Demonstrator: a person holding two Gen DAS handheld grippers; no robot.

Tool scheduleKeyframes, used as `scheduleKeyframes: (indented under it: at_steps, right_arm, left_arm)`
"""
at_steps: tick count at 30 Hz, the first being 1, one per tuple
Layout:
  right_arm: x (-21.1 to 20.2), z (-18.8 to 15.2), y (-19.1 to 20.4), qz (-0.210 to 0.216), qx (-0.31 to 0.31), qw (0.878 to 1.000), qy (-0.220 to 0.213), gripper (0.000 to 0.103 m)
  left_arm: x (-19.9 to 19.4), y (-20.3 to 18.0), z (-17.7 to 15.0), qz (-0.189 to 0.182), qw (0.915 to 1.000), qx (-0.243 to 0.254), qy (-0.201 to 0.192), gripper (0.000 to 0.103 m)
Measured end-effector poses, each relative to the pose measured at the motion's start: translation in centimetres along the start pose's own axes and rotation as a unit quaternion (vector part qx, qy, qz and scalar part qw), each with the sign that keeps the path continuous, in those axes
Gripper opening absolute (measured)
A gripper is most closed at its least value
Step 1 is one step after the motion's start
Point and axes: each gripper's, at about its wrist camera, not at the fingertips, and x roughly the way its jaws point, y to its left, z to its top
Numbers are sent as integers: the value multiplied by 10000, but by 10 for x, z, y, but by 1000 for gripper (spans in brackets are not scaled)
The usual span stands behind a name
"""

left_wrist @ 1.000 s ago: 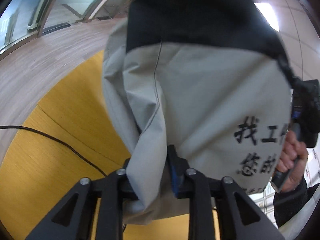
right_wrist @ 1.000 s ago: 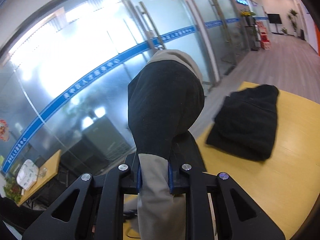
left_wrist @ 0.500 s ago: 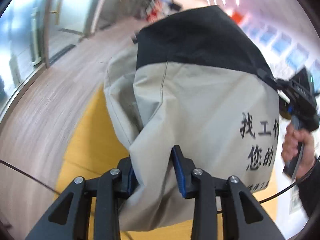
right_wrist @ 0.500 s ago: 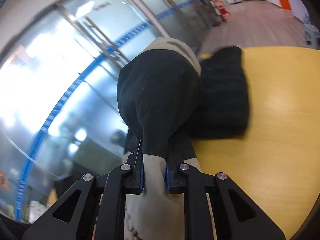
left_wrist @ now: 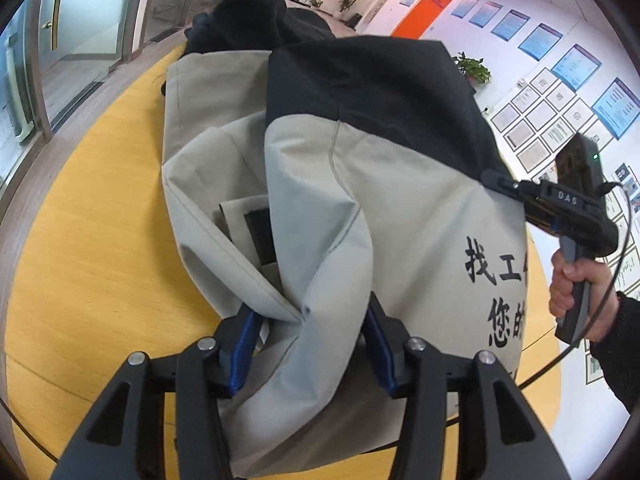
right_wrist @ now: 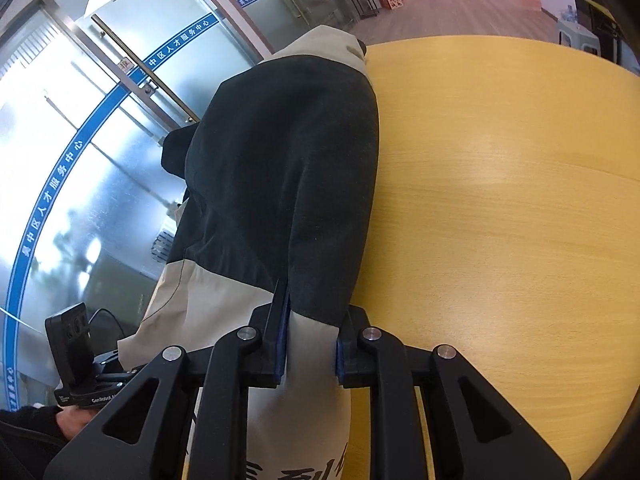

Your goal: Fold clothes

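Shift: both grippers have swung round and lowered; the garment (left_wrist: 400,208), earlier hanging over floor, now drapes over the yellow table (left_wrist: 80,272)
Left gripper (left_wrist: 308,344): pinching bunched grey fabric at 6 o'clock
Right gripper (right_wrist: 310,344): pressed onto a grey strip below the black panel
Garment: grey body, black yoke, printed characters at 3 o'clock; spreading toward 12
Technique: likely best to lower both corners level, keep tension, lay flat before releasing
Dark clothing (left_wrist: 240,20): at 12 o'clock

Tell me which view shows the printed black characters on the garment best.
The left wrist view: the black characters sit on the grey garment facing the camera. The right wrist view catches only clipped character tops at its bottom edge.
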Motion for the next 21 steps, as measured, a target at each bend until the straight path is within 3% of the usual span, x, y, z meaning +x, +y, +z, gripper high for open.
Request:
scheduleKeyframes:
  at_steps: [7, 8, 11, 15, 18, 21]
  right_arm:
    - [6, 7, -11, 218, 150, 9996, 78, 24]
    - [6, 6, -13, 199, 150, 9996, 95, 29]
    - [2, 2, -14, 119, 30, 9999, 108, 40]
    - [-9, -6, -10, 228, -60, 9997, 111, 78]
    - [-4, -21, -15, 469, 179, 9977, 449, 86]
    - [8, -43, -23, 515, 383, 9945, 824, 86]
  left_arm:
    - [-26, 9, -16, -92, 9996, 182, -180, 52]
    - [-25, 18, -6, -90, 9995, 203, -212, 52]
    - [-78, -4, -13, -51, 9989, 98, -462, 52]
    - [-154, -8, -34, 279, 9960, 6, -850, 52]
    - [-184, 2, -46, 547, 9943, -38, -913, 58]
    - [-193, 15, -61, 732, 9948, -52, -701, 59]
